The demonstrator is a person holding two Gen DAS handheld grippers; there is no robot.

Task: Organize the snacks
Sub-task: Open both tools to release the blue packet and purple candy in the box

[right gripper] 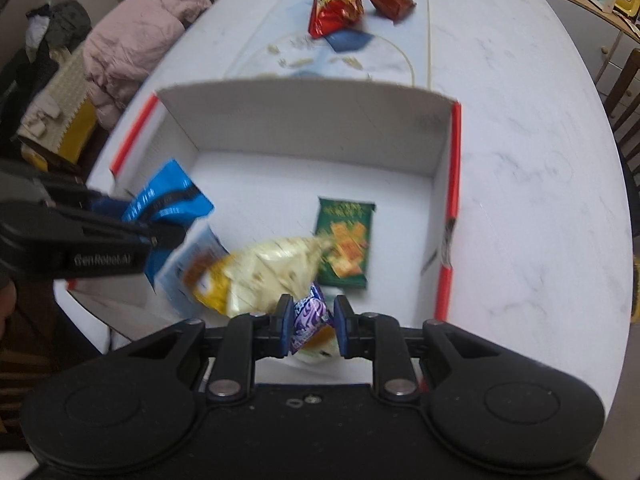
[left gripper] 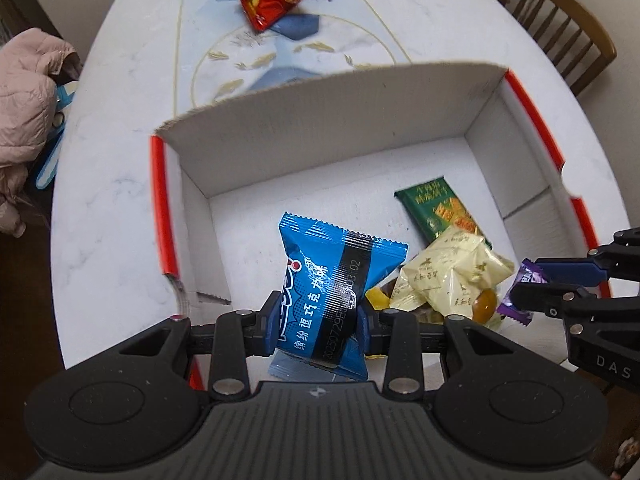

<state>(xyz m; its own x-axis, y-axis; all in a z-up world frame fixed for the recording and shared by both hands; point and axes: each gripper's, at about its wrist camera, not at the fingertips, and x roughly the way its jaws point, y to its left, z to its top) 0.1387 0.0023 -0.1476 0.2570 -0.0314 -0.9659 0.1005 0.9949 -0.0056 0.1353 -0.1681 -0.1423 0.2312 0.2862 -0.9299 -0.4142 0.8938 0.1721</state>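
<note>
Holding a light, crinkly blue foil snack packet (left gripper: 320,292) mid-body in the clamped left gripper (left gripper: 318,320) and a small purple wrapped candy (right gripper: 311,322) in the closed right gripper (right gripper: 311,326), over the near edge of the white cardboard box (left gripper: 320,120).

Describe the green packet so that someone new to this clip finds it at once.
Start at the white cardboard box with red edges on the marble table. The green packet lies flat on the box floor, toward its right side, just beyond the pale yellow bag. It is the only green wrapper, with orange crackers pictured on it.
</note>
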